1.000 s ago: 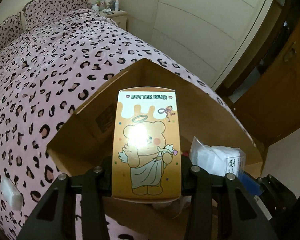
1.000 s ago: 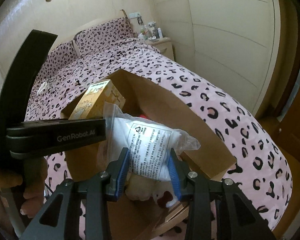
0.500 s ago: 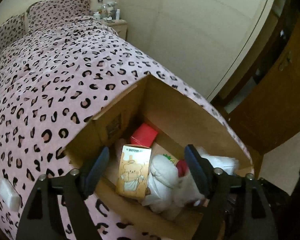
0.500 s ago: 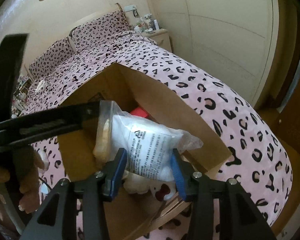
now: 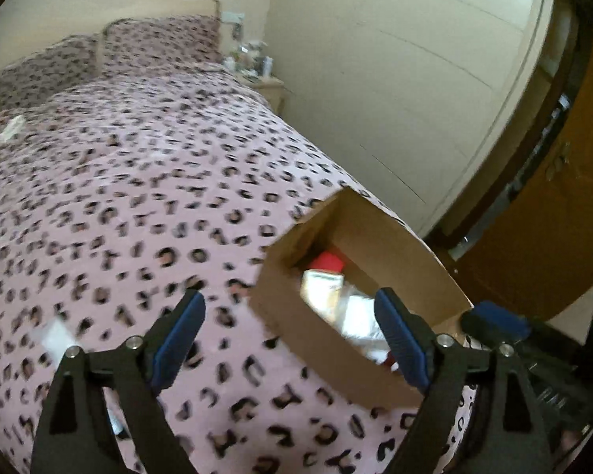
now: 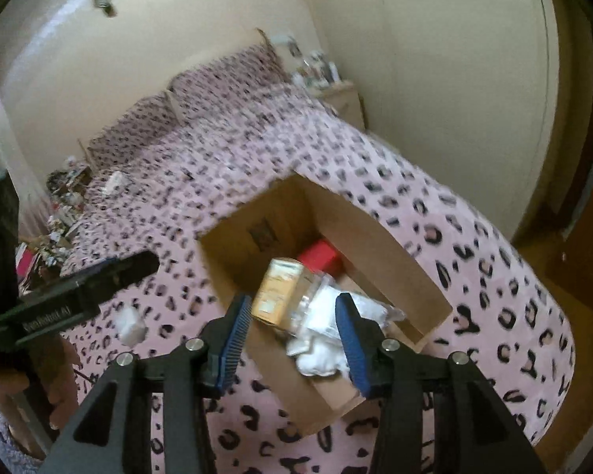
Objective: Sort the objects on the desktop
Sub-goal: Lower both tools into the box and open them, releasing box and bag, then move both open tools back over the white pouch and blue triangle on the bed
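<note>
Left gripper (image 5: 288, 335) opening, empty, over bedspread (image 5: 138, 197); right gripper (image 6: 294, 331) apart, empty, above box (image 6: 379, 245).

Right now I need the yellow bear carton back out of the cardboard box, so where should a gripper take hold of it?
Grip the yellow bear carton across its narrow sides near the top end, coming from above through the open cardboard box. It leans with its top up, but the clear plastic bag crowds its right side, so nudging that aside first is probably wise.

Bed (image 5: 146, 181) w/ pink leopard-print cover, two matching pillows (image 5: 158, 39) at 11 o'clock. Nightstand (image 5: 269, 87) w/ bottles, 12 o'clock. Wooden door (image 5: 553, 217) at 3 o'clock.
</note>
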